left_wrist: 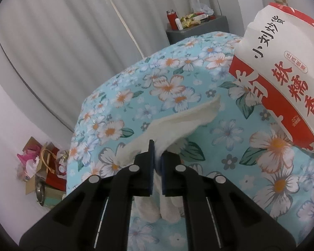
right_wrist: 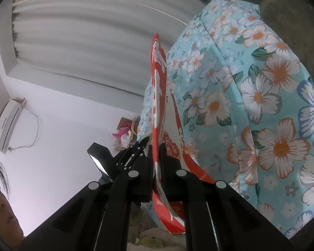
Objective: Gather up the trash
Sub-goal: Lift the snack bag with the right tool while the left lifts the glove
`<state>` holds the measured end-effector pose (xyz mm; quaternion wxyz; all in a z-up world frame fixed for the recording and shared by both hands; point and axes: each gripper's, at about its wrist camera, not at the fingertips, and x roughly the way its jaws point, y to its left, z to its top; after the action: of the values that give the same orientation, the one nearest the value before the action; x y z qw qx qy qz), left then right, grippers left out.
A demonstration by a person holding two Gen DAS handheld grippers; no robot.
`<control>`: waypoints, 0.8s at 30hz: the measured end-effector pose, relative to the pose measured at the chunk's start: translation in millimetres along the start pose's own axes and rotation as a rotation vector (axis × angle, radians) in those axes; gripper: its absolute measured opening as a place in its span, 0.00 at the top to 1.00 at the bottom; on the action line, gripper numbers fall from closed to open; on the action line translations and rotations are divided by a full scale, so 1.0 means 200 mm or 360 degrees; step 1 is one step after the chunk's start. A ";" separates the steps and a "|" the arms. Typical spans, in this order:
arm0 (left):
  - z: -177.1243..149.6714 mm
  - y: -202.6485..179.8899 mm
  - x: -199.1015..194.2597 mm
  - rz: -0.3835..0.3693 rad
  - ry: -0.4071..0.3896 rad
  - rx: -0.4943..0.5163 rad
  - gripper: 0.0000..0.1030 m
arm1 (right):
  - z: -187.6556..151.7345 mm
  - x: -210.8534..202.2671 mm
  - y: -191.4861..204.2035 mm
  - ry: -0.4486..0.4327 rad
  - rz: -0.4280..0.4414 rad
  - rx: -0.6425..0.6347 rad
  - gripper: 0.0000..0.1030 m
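My left gripper (left_wrist: pixel 157 156) is shut on a white crumpled tissue (left_wrist: pixel 182 119), which sticks out ahead of the fingers and hangs below them, just above the floral bedspread (left_wrist: pixel 136 96). A red and white snack bag (left_wrist: pixel 282 79) with Chinese writing is held up at the right of the left wrist view. My right gripper (right_wrist: pixel 157 156) is shut on the rim of that bag (right_wrist: pixel 157 87), seen edge-on. The left gripper's black body (right_wrist: pixel 123 159) shows just left of the bag in the right wrist view.
The bed with the blue floral cover (right_wrist: pixel 261 104) fills the right. A grey nightstand (left_wrist: pixel 198 29) with a red flask and wrappers stands behind it. Bags and boxes (left_wrist: pixel 44 167) are piled on the floor by the white wall. Grey curtains (left_wrist: pixel 62 31) hang behind.
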<state>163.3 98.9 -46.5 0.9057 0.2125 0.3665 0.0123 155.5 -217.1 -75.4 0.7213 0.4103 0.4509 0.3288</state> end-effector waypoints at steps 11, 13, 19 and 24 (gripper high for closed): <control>0.07 -0.03 -0.18 0.0034 -0.0126 0.0035 0.97 | -0.03 -0.10 0.04 -0.0070 0.0050 -0.0034 0.94; 0.08 -0.04 -0.21 0.0040 -0.0151 0.0042 0.97 | -0.04 -0.11 0.04 -0.0082 0.0057 -0.0034 0.94; 0.12 -0.05 -0.30 0.0048 -0.0224 0.0057 0.97 | -0.06 -0.16 0.05 -0.0124 0.0082 -0.0036 0.94; 0.15 -0.06 -0.40 0.0029 -0.0306 0.0056 0.97 | -0.08 -0.18 0.06 -0.0140 0.0096 -0.0030 0.94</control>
<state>124.2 62.9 20.5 0.9327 0.2319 0.2762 -0.0066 125.5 -236.8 -55.8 0.7340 0.4310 0.4032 0.3361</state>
